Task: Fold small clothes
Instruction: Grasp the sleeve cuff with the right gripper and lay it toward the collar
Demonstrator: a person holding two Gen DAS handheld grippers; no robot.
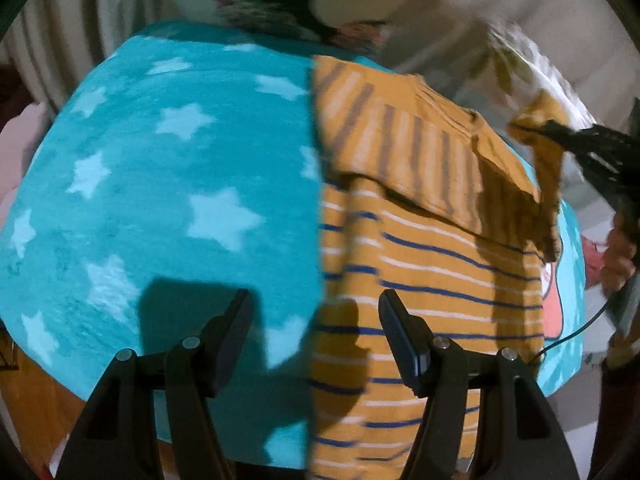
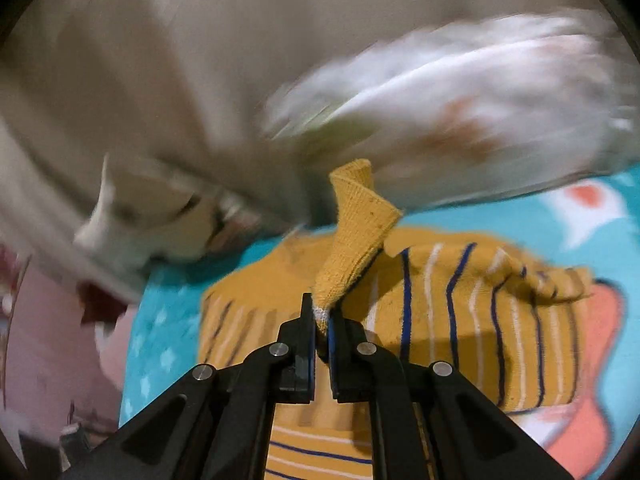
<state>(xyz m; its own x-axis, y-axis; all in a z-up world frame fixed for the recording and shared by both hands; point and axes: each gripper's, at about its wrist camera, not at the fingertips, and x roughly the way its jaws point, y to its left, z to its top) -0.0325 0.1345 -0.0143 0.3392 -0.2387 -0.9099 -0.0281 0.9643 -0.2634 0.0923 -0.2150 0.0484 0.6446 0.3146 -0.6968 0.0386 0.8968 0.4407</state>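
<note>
Mustard striped top (image 1: pixel 432 280) lies lengthwise away; right gripper (image 2: pixel 323 316) jaws pinch its cuff, left gripper (image 1: pixel 316 320) jaws wide.

Teal blanket (image 1: pixel 160 184) with pale stars (image 1: pixel 224 216) covers the surface; its far side in the right wrist view carries a coral and white print (image 2: pixel 592 200). Dark patterned fabric (image 1: pixel 276 8) lies at the blanket's far edge. White bundle (image 2: pixel 460 104) with orange patches just beyond the blanket, heavily blurred, probably bedding or a bag. Thin black cable (image 1: pixel 576 332) trails over the right edge. Pink material (image 2: pixel 48 340) at left.
</note>
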